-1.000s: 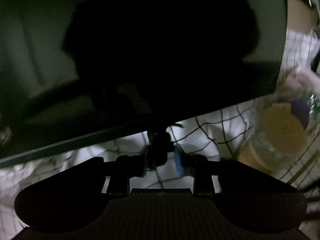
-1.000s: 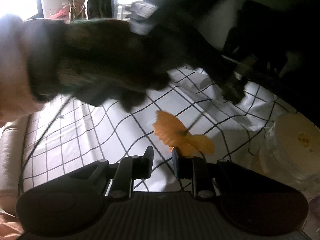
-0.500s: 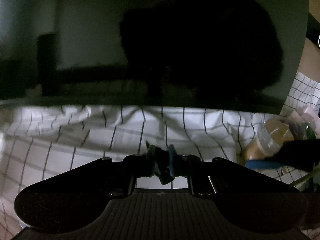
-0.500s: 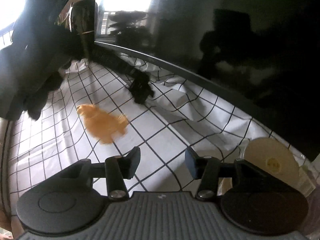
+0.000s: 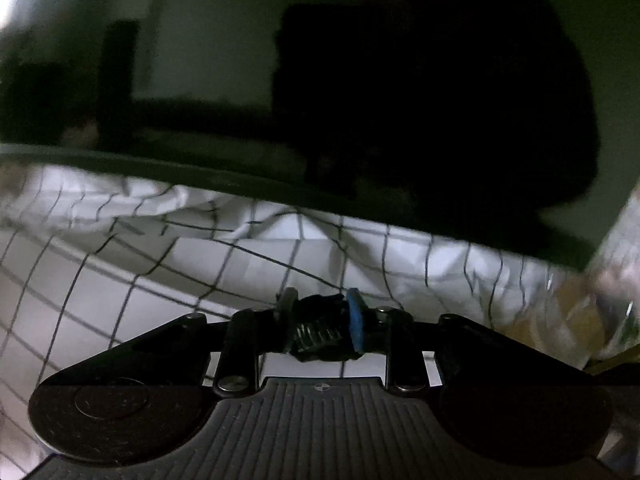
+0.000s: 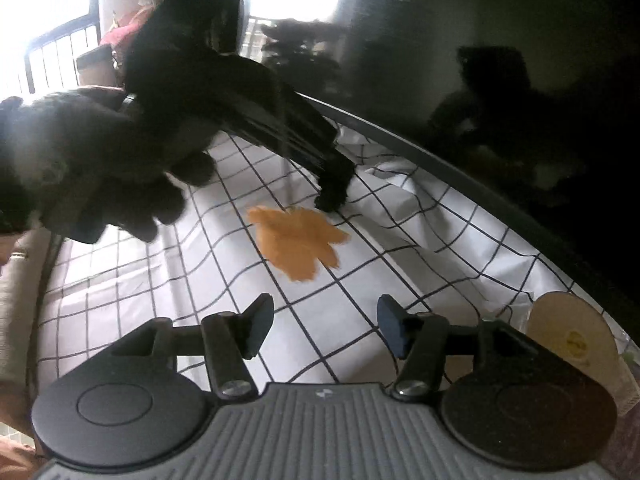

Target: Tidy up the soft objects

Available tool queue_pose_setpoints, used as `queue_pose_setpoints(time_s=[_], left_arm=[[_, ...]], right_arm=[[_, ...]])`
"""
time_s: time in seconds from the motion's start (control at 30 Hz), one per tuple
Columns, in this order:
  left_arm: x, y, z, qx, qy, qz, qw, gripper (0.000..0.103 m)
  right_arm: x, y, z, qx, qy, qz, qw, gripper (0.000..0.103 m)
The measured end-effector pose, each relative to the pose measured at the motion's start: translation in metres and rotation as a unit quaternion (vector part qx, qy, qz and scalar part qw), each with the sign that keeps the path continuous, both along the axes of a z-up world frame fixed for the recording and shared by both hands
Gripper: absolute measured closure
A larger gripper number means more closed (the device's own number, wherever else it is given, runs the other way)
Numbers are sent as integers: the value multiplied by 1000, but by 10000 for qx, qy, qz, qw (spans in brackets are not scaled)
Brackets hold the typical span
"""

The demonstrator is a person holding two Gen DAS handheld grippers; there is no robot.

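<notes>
Left gripper (image 5: 320,322) clamped on a small black ribbed soft object (image 5: 318,334), low over the white black-checked tablecloth (image 5: 132,304). Right gripper (image 6: 320,330) spread wide, holding nothing. Flat orange leaf-shaped soft piece (image 6: 298,242) lying on the cloth ahead, just beside the left gripper's tip, near the dark glossy screen (image 6: 500,80).

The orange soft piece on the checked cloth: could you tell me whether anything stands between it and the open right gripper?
Nothing visible: bare checked cloth lies between the right gripper and the orange piece. The left gripper sits just beyond it.
</notes>
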State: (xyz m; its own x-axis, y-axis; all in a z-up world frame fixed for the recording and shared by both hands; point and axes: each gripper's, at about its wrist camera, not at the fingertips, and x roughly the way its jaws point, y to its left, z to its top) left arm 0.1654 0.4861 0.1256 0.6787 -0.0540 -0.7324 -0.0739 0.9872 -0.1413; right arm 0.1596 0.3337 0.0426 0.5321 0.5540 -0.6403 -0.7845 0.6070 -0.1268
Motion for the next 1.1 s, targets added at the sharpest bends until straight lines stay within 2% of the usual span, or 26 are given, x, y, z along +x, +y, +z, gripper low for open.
queue_pose_setpoints(time_s=[0.07,0.17,0.2,0.23,0.43,0.5,0.6,0.7,0.83,0.97,1.1], left_arm=[[1,-14,-1,426,27,-263,9987,72],[-2,-20,1,675,50,-507,9964,72],[-3,-18,2,687,46,-509,9963,72],[-6,-15,3,684,49,-500,9964,72],[-14,-9,-2,658,212,-768,9946,66],[-17,-13,-5,771,275,-826,9932,66],[-18,-11,-7,720,278,-709,9945,67],[-22,-10,-8,694,322,-692,9947,67],[-35,-3,-10,627,396,-650,9951,65],[-46,16,-10,518,371,-282,9976,66],[-51,36,-4,194,214,193,9994,69]], right_arm=[[-1,4,5,90,-89,28,9999,45],[6,10,11,251,-131,14,9996,46],[13,12,11,258,-33,-64,9996,51],[20,13,9,248,82,-173,9995,62],[58,-2,-6,330,837,-884,9920,81],[56,-6,-6,364,844,-890,9918,81],[51,-8,-6,296,689,-885,9933,79],[44,-8,-6,190,431,-892,9949,65],[45,-14,-4,254,500,-953,9939,65],[46,-12,-5,210,435,-993,9939,65],[43,-13,-5,165,415,-964,9943,65]])
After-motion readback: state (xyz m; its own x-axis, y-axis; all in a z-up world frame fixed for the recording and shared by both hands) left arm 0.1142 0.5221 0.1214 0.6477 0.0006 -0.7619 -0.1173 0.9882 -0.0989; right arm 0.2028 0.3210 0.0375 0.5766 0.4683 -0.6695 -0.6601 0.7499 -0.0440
